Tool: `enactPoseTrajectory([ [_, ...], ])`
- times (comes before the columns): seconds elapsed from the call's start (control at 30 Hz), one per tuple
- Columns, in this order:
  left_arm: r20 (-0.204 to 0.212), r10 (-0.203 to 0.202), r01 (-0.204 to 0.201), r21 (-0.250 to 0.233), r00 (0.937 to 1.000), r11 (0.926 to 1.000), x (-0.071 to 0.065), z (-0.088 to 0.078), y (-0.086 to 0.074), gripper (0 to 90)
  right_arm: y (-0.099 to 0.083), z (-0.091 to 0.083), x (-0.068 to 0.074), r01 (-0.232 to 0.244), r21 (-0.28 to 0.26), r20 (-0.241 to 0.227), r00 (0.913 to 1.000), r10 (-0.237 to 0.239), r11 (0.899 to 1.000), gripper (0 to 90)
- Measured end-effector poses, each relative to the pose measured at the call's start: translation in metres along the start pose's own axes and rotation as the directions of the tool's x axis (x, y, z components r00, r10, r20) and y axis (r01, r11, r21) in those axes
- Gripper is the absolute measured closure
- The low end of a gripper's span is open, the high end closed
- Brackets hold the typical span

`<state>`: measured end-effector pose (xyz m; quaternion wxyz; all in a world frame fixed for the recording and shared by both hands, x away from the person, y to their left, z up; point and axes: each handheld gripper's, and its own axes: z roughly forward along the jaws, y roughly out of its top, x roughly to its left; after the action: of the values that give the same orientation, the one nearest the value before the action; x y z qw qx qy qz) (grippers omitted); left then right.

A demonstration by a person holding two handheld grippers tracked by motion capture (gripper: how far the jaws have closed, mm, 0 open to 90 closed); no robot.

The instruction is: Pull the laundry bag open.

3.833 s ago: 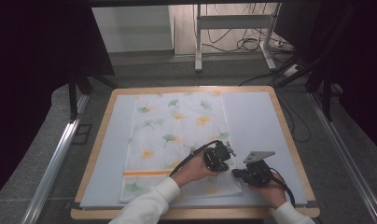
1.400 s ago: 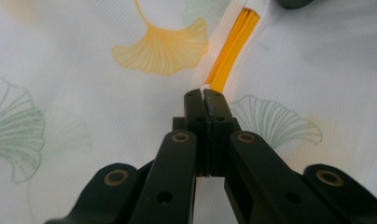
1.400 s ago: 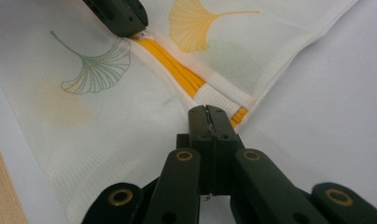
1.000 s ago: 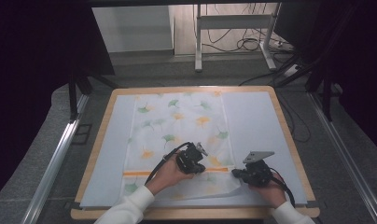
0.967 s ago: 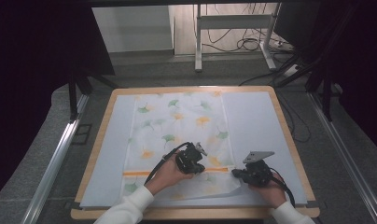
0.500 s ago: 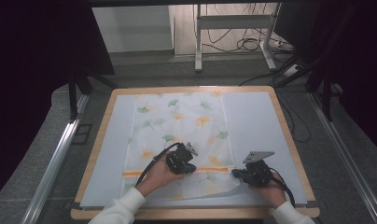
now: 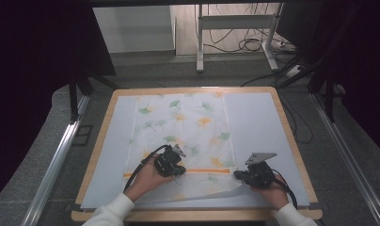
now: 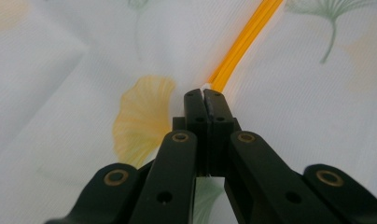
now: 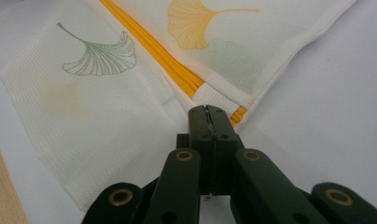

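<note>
A white mesh bag point(image 7: 188, 122) printed with green and yellow ginkgo leaves lies flat on the pale mat. An orange zipper point(image 7: 207, 170) runs across its near part. My left gripper point(image 7: 180, 168) sits on that zipper line with its jaws shut. In the left gripper view its tips point(image 8: 204, 93) pinch a small white zipper pull where the orange zipper point(image 8: 242, 42) begins. My right gripper point(image 7: 236, 175) is shut on the bag's right edge. In the right gripper view its tips point(image 9: 206, 109) clamp the white hem beside the zipper's end point(image 9: 149, 51).
The pale mat point(image 7: 258, 117) lies on a wooden-rimmed table point(image 7: 291, 141); its bare strips flank the bag left and right. Black cables trail from both grippers toward the near edge. Beyond the table stand a metal frame point(image 7: 235, 28) and floor cables.
My left gripper has slid leftward along the orange zipper line, staying shut. The right gripper has held still on the bag's right edge.
</note>
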<state>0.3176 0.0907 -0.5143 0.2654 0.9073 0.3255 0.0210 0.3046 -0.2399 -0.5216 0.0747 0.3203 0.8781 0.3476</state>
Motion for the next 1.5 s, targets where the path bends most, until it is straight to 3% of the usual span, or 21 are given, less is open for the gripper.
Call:
enactPoseTrajectory([
  [0.7,-0.038,-0.045,0.046,0.012,0.9982,0.9989,0.021,-0.022,-0.034,90.0,0.0,0.0,0.0,0.0,0.0,0.0,1.0,0.0,1.0,89.9],
  [1.17,-0.06,-0.118,0.118,0.008,0.9912,0.9929,0.044,-0.042,-0.067,90.0,0.0,0.0,0.0,0.0,0.0,0.001,1.0,0.0,1.0,89.9],
  [1.5,-0.076,-0.146,0.147,0.003,0.9863,0.9892,0.052,-0.052,-0.085,90.0,0.0,0.0,0.0,-0.002,-0.001,0.003,1.0,0.002,1.0,89.9],
])
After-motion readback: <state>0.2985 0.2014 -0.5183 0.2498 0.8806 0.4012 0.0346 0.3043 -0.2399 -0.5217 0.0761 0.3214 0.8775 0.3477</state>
